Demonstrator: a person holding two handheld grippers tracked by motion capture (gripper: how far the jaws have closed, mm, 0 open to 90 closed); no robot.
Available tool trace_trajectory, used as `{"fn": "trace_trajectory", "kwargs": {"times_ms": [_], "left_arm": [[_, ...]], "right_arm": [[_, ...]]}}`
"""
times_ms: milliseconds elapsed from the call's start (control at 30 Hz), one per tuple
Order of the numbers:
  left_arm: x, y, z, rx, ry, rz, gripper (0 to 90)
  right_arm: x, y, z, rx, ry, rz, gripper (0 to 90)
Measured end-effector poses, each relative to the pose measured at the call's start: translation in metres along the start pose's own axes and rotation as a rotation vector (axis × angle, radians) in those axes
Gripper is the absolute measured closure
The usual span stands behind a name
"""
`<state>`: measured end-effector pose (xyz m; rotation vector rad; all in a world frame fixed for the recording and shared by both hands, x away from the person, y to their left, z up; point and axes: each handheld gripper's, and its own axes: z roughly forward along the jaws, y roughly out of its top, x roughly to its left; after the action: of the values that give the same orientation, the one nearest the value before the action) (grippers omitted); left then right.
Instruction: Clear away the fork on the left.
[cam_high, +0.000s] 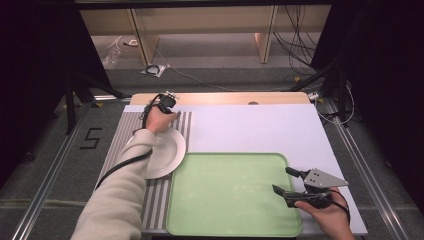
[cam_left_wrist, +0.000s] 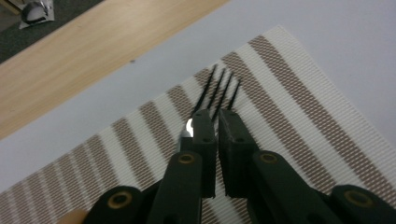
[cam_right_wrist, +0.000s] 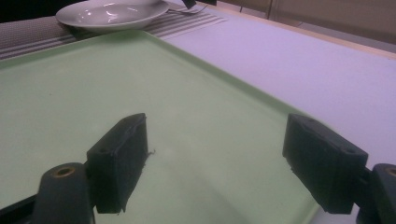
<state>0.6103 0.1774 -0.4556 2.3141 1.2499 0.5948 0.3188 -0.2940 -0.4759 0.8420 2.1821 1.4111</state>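
We are pinching a fork (cam_left_wrist: 215, 95) in our left gripper (cam_high: 167, 101) on the striped placemat (cam_left_wrist: 299, 107), at twelve o'clock of the white plate (cam_high: 167, 152). Our right gripper (cam_high: 295, 184) is hanging wide over the bare green tray (cam_high: 225, 200); loading seems barely begun.

Left gripper (cam_left_wrist: 217, 122) jaws pinched on fork (cam_left_wrist: 219, 91); tines over striped placemat (cam_left_wrist: 299, 107).

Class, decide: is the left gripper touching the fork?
Touching: in the left gripper view, the left gripper has its jaws closed on the fork.
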Motion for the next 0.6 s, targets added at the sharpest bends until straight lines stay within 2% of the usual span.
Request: {"fn": "trace_trajectory", "kwargs": {"times_ms": [33,100,133,167,200,233,267,300,333,400,600], "left_arm": [[0.000,0.000,0.000,0.000,0.000,0.000,82.3],[0.012,-0.005,-0.007,0.007,0.015,0.023,80.1],[0.021,-0.011,-0.011,0.026,0.016,0.044,74.5],[0.021,-0.011,-0.011,0.026,0.016,0.044,71.7],[0.030,-0.017,-0.013,0.036,0.019,0.049,69.0],[0.030,-0.017,-0.013,0.036,0.019,0.049,66.8],[0.036,-0.022,-0.015,0.051,0.018,0.059,63.8],[0.036,-0.022,-0.015,0.051,0.018,0.059,62.3],[0.041,-0.027,-0.015,0.072,0.024,0.074,60.2],[0.046,-0.033,-0.015,0.101,0.011,0.087,57.0],[0.051,-0.038,-0.013,0.122,-0.011,0.089,53.1]], "right_arm": [[0.000,0.000,0.000,0.000,0.000,0.000,23.3],[0.000,0.000,-0.001,0.007,-0.002,0.000,23.3],[0.001,0.000,0.000,0.006,0.000,-0.001,23.3],[0.001,0.000,0.000,0.006,0.000,-0.001,23.3],[0.001,0.001,0.000,0.007,0.001,0.001,23.3],[0.001,0.001,0.000,0.007,0.001,0.001,23.3],[0.001,0.001,0.001,0.002,0.003,0.003,23.3],[0.001,0.001,0.001,0.002,0.003,0.003,23.3],[0.001,0.001,0.001,0.003,0.002,-0.001,23.3],[0.001,0.001,0.001,0.005,0.002,-0.001,23.3],[0.001,0.001,0.001,0.015,0.001,0.000,23.3]]}}
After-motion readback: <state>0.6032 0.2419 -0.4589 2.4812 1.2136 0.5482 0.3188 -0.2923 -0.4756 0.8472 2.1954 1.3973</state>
